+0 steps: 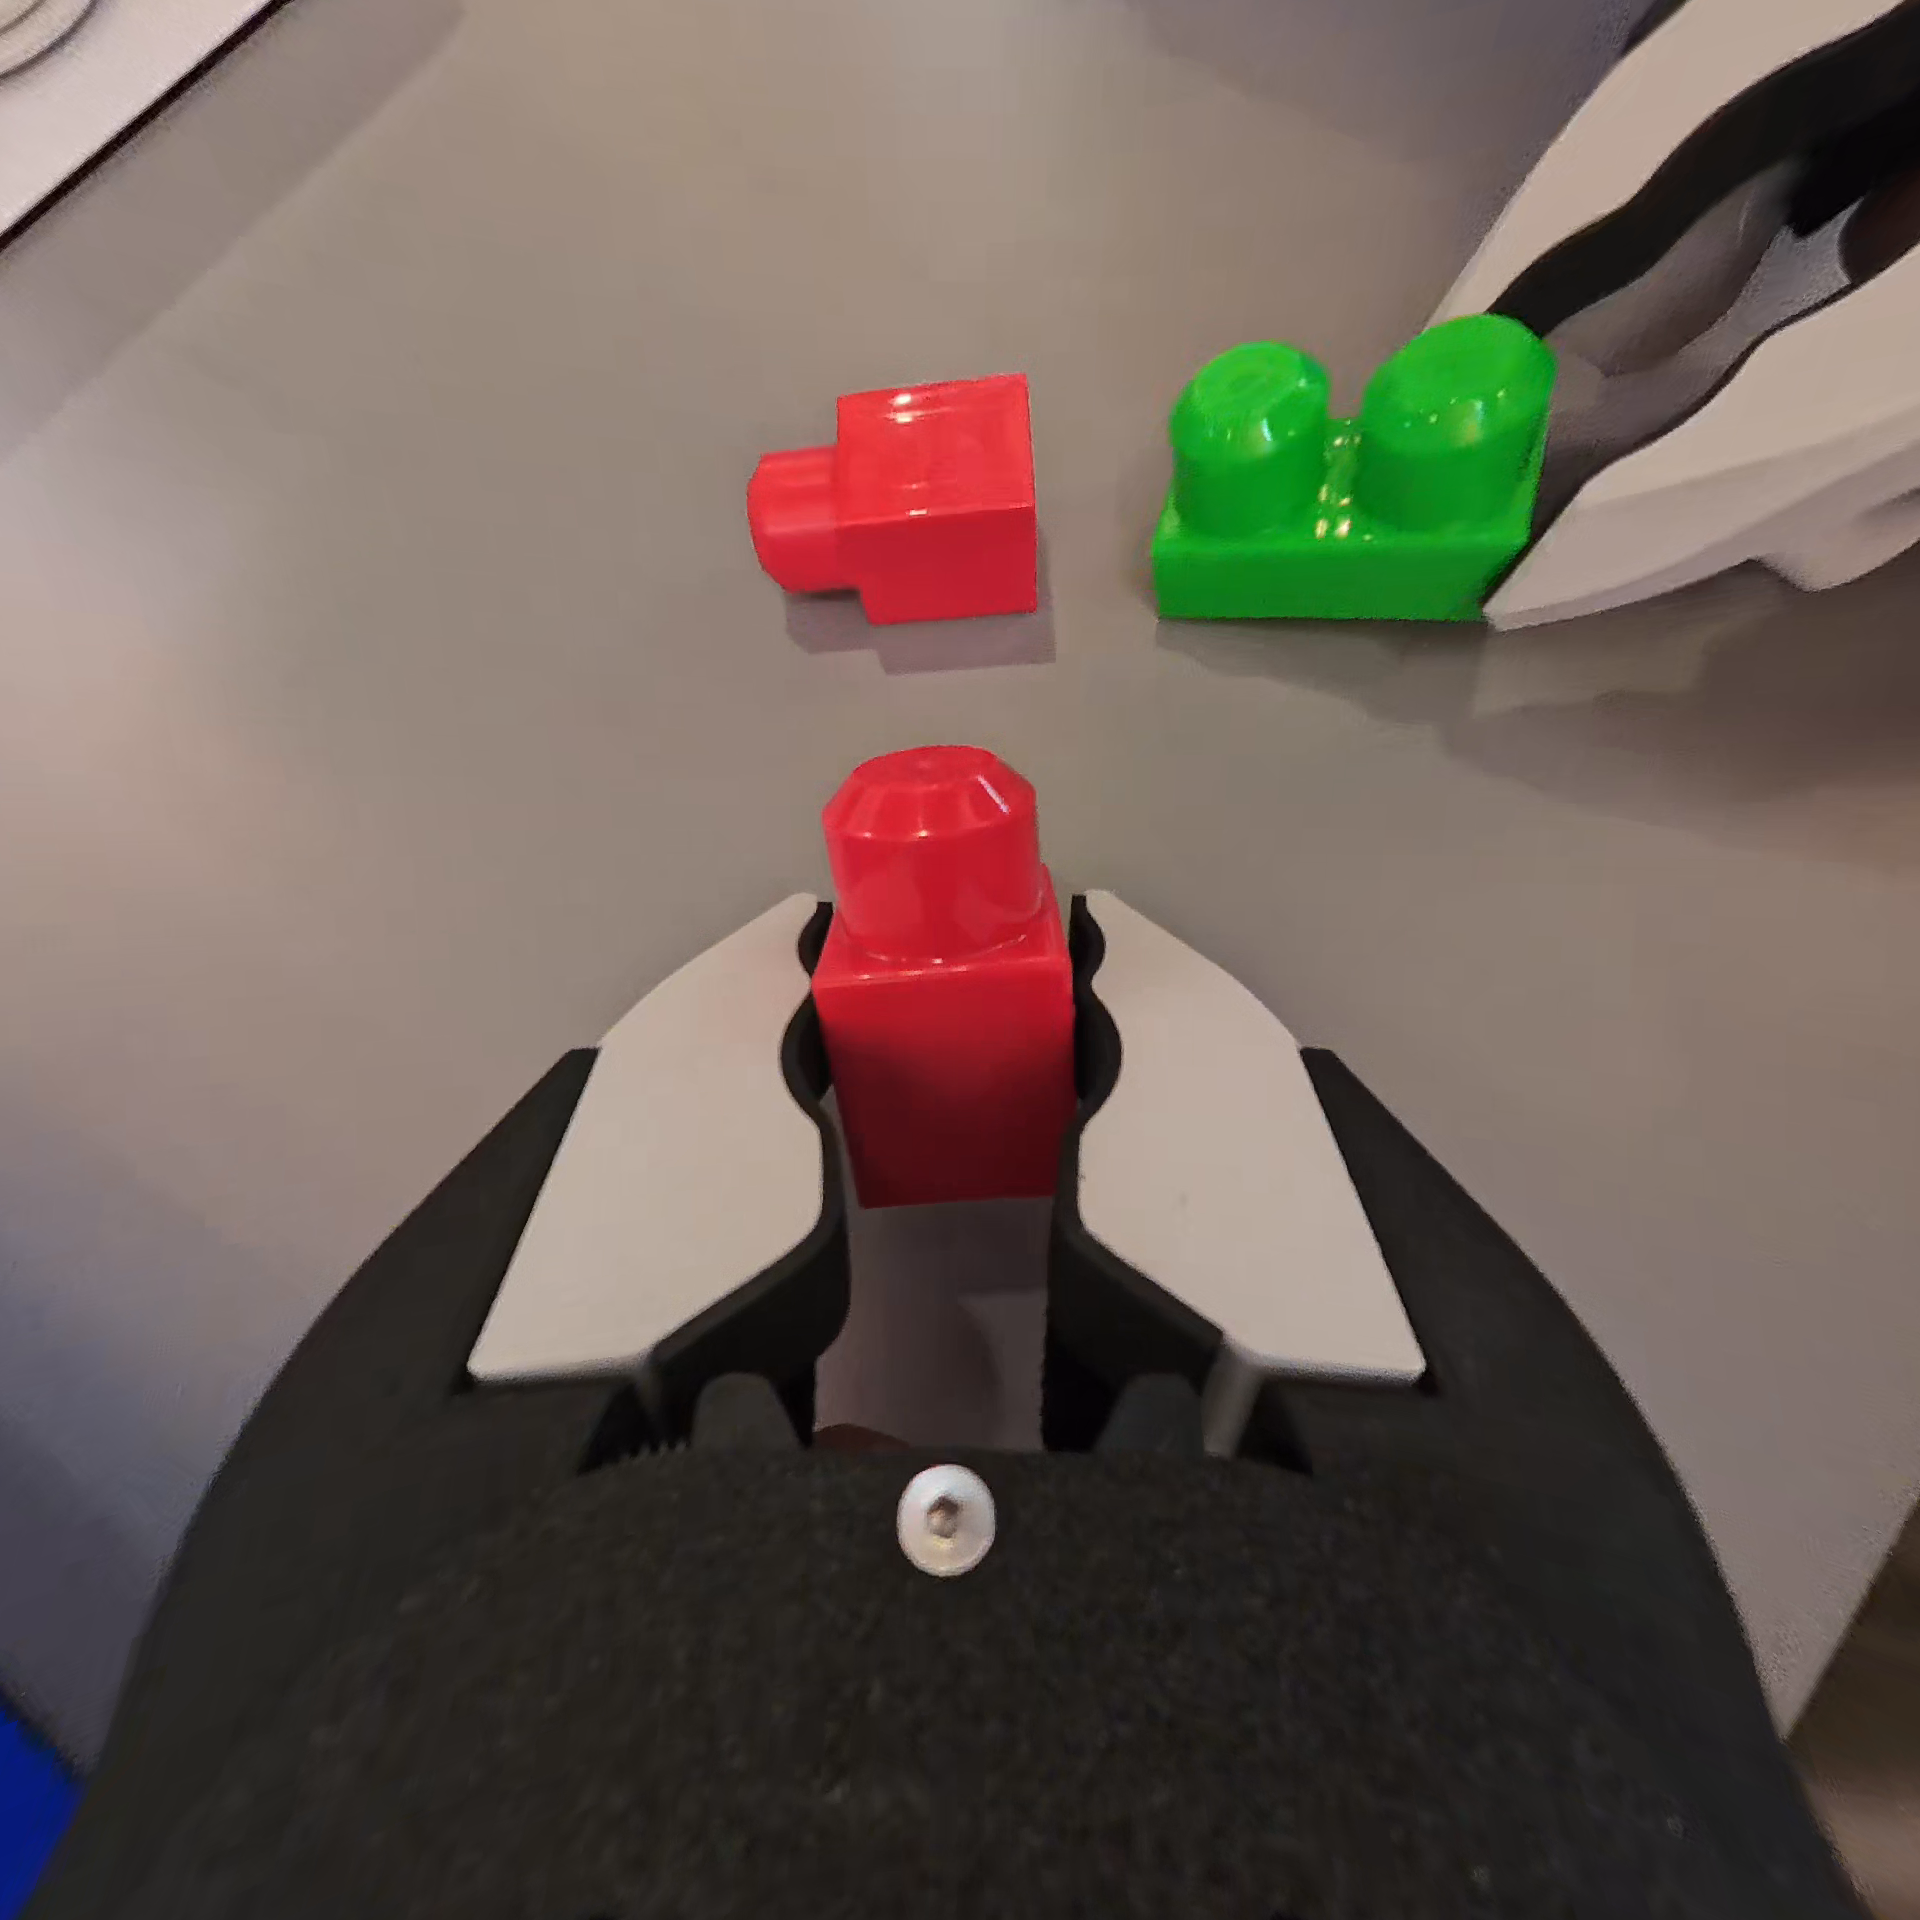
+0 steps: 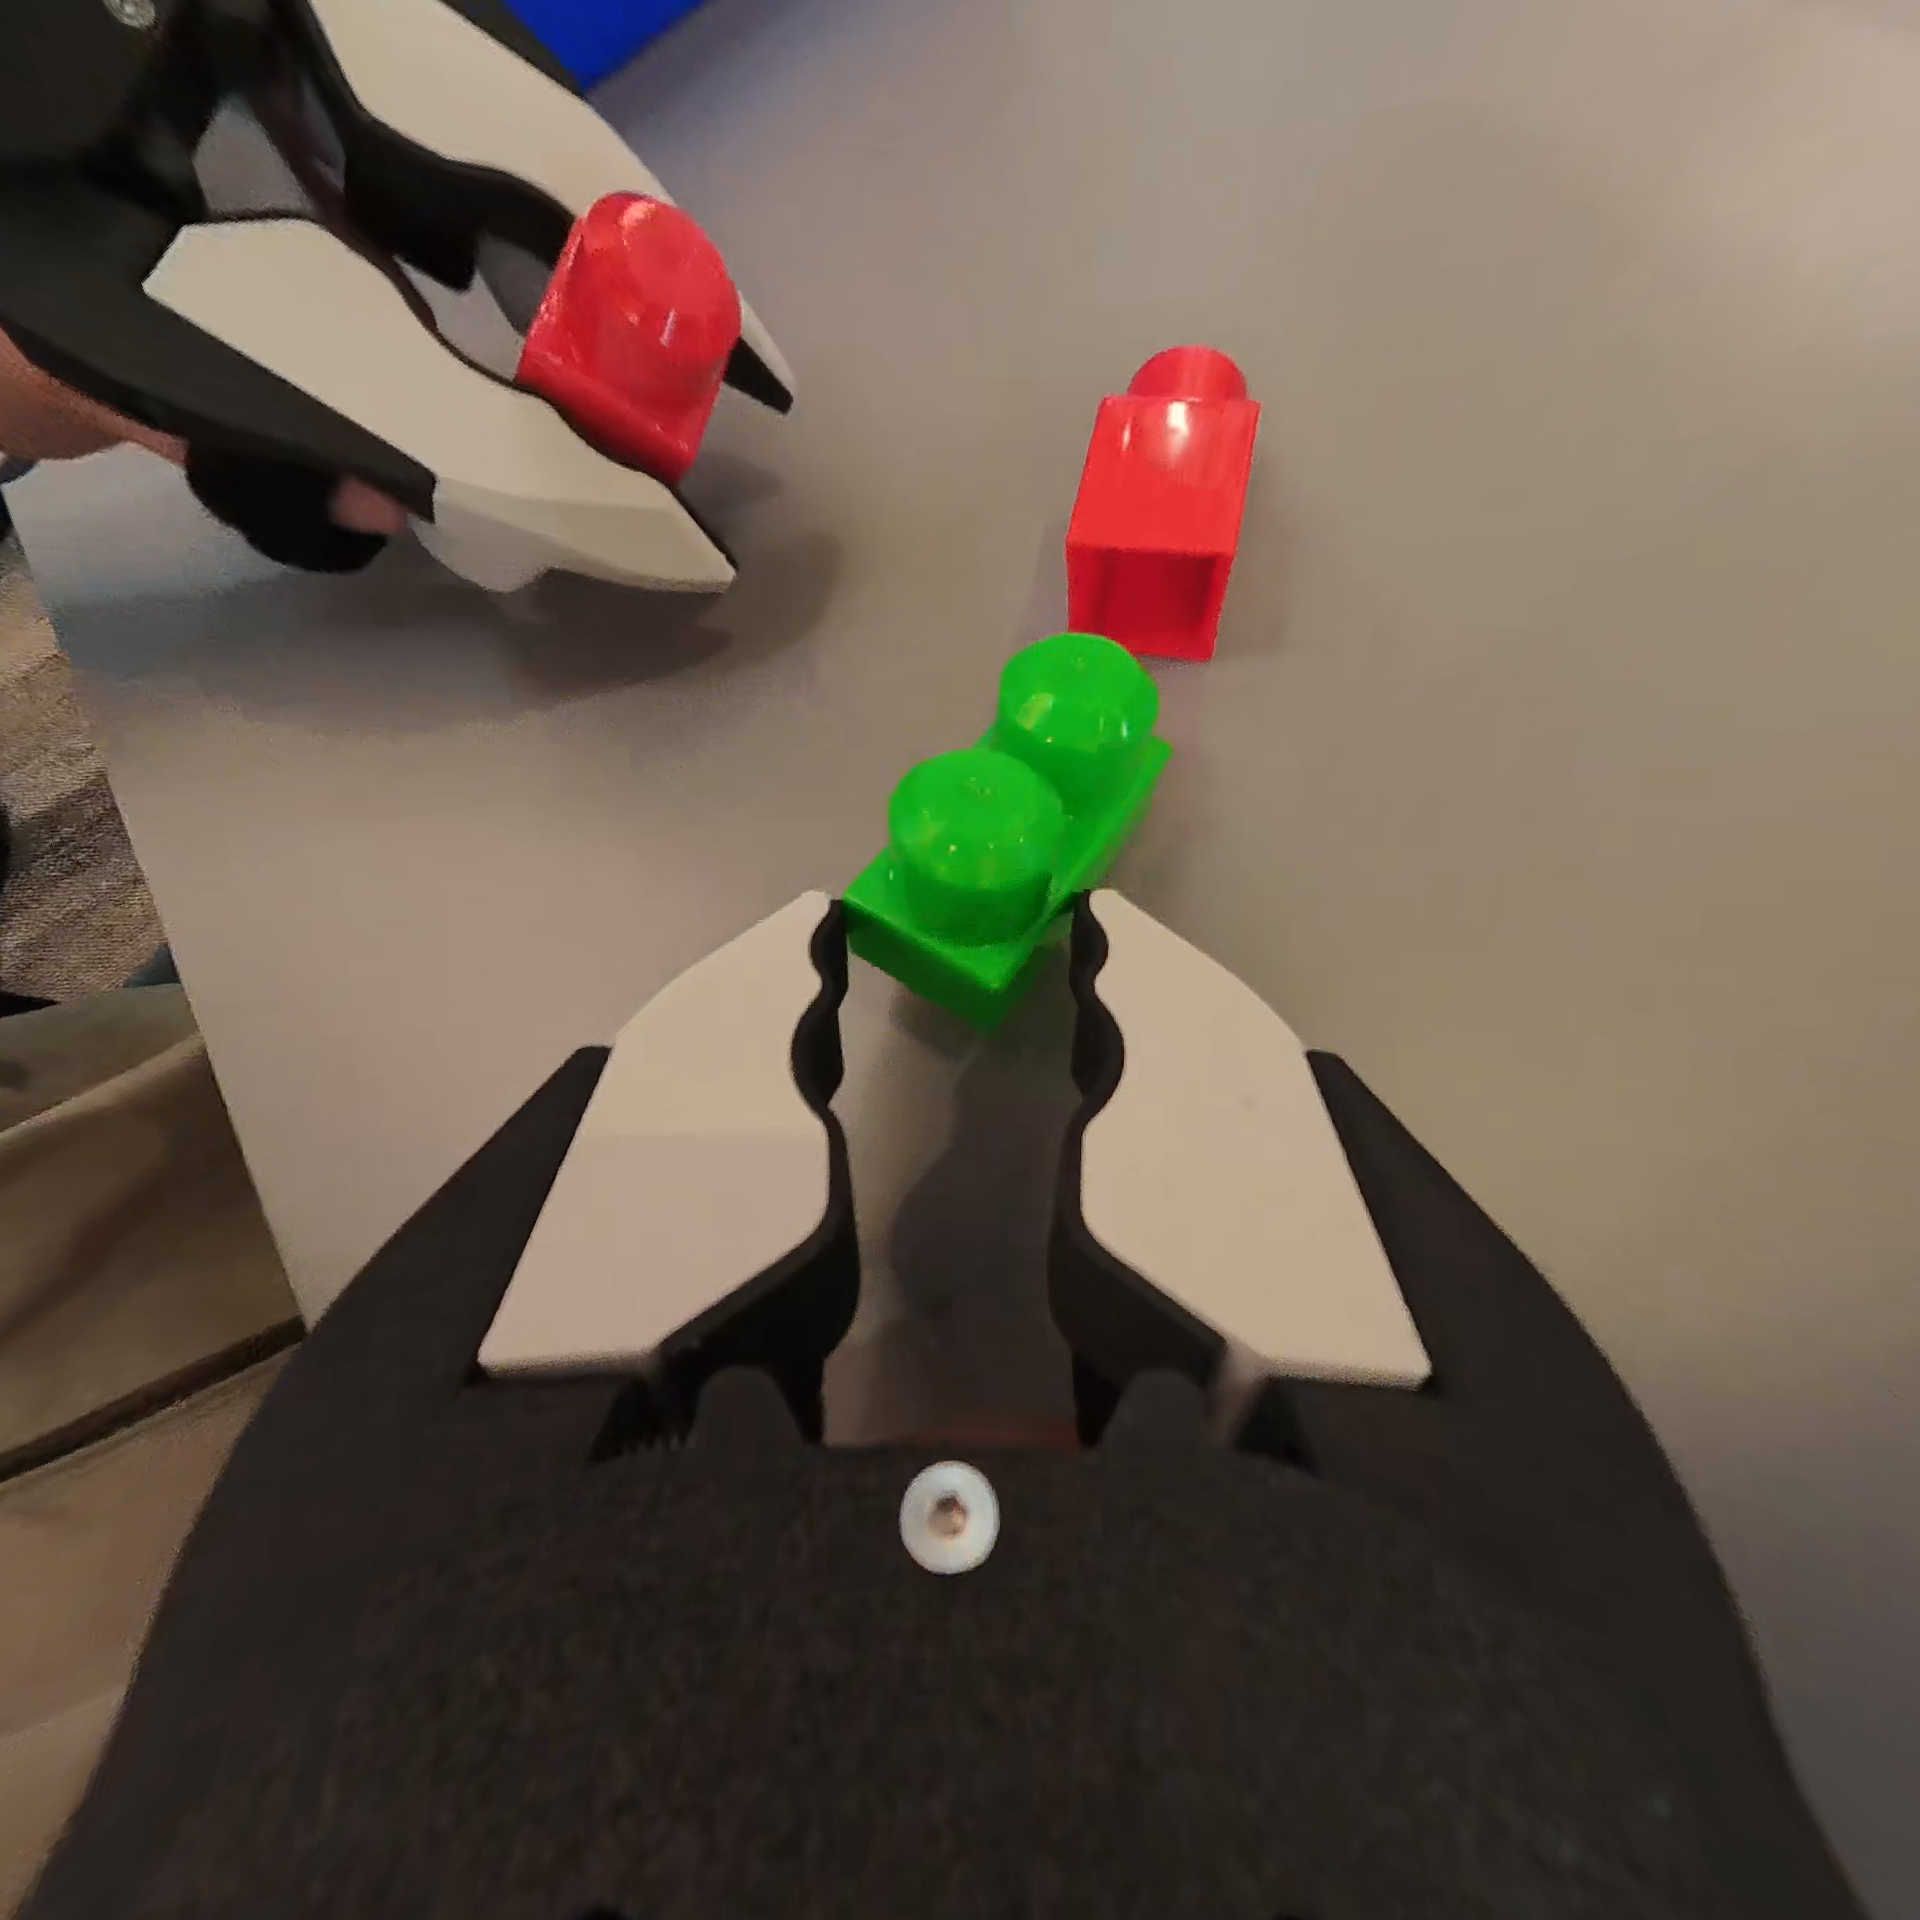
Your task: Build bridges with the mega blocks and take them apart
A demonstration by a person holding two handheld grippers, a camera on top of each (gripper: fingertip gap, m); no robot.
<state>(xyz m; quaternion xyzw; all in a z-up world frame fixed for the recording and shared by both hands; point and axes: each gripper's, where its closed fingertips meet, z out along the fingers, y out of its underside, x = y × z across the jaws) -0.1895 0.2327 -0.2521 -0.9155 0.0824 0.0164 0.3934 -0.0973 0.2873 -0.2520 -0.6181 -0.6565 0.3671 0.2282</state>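
Red block betw. left gripper fingers

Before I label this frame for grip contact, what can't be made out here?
- Right gripper on the green block: both views show tips beside its end; contact unclear.
- Held red block: underside hidden by the left gripper in the left wrist view.
- Lying red block: left wrist view hides its hollow end.
- Blue object: cut off by the edge.
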